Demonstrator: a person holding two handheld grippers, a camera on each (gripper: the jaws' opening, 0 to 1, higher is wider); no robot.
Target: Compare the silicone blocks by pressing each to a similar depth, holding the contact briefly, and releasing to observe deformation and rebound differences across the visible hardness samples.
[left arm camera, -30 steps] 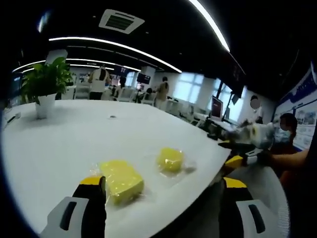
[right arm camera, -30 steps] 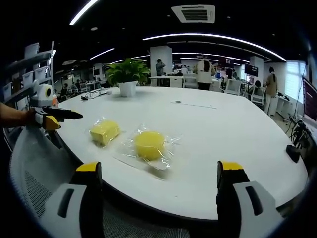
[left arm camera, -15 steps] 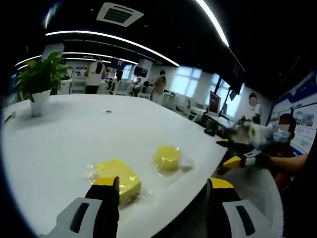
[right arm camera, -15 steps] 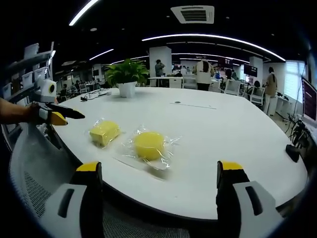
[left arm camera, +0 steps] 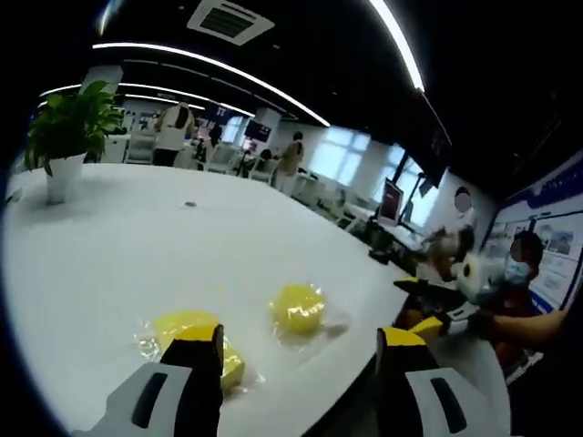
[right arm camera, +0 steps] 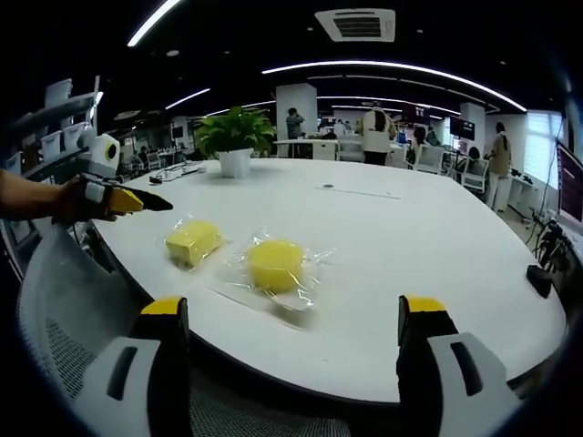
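Note:
Two yellow silicone blocks in clear wrap lie on a white table (right arm camera: 410,228). The rectangular block (right arm camera: 192,242) sits left of the round block (right arm camera: 275,264). My right gripper (right arm camera: 291,309) is open, back from the table edge, with the round block ahead between its jaws. My left gripper (right arm camera: 123,198), held by a hand, points over the table edge toward the rectangular block. In the left gripper view, my left gripper (left arm camera: 301,335) is open. Its left jaw hides part of the rectangular block (left arm camera: 178,326); the round block (left arm camera: 298,308) lies ahead. My right gripper (left arm camera: 455,296) shows at the right.
A potted plant (right arm camera: 235,141) stands far back on the table, and a small dark object (right arm camera: 539,278) lies at its right edge. A grey mesh chair back (right arm camera: 64,309) is at the lower left. People stand and sit at desks in the background.
My left gripper has advanced over the table edge toward the rectangular block, and its jaws have narrowed somewhat. The right gripper and both blocks have stayed put.

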